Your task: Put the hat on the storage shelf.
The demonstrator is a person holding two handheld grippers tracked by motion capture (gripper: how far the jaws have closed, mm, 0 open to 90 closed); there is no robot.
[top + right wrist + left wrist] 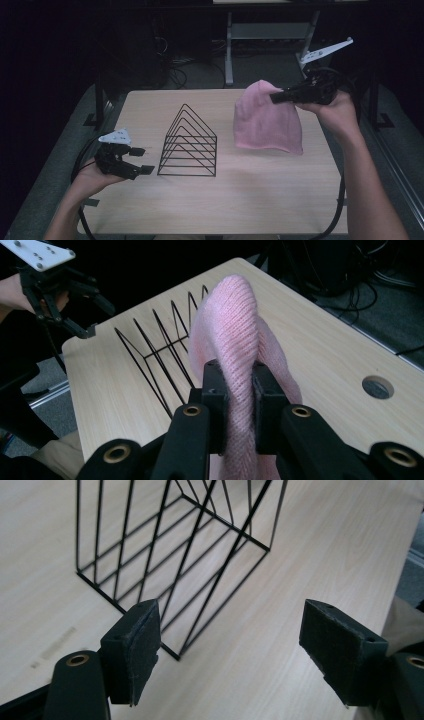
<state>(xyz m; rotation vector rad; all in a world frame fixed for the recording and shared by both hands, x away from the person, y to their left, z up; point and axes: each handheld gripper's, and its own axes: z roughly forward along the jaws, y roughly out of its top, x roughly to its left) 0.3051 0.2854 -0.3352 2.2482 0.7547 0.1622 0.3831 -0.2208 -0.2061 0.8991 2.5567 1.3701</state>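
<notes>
- Hat (267, 120): pink knit, upper right of the high view, hanging from the right gripper (274, 98), with its lower edge at or just above the table (250, 200); I cannot tell whether it touches.
- Right gripper: jaws pressed together, pinching a fold of the knit near the crown, as the right gripper view shows at centre (239, 405).
- Left gripper (140, 160): lower left of the high view, jaws spread and holding nothing, just beside the rack (189, 145).
- Step: I judge the hat is being lifted, likely to go onto or over the black wire rack at the frame's centre.
- Next: carry it leftward and high enough to pass the rack's peaks; the limp knit may snag on a wire, so the free gripper could steady the rack.
- Surface: pale wood table, with a round hole (377, 387) at right in the right gripper view.
- Room: dark, with cables and a metal frame behind.
</notes>
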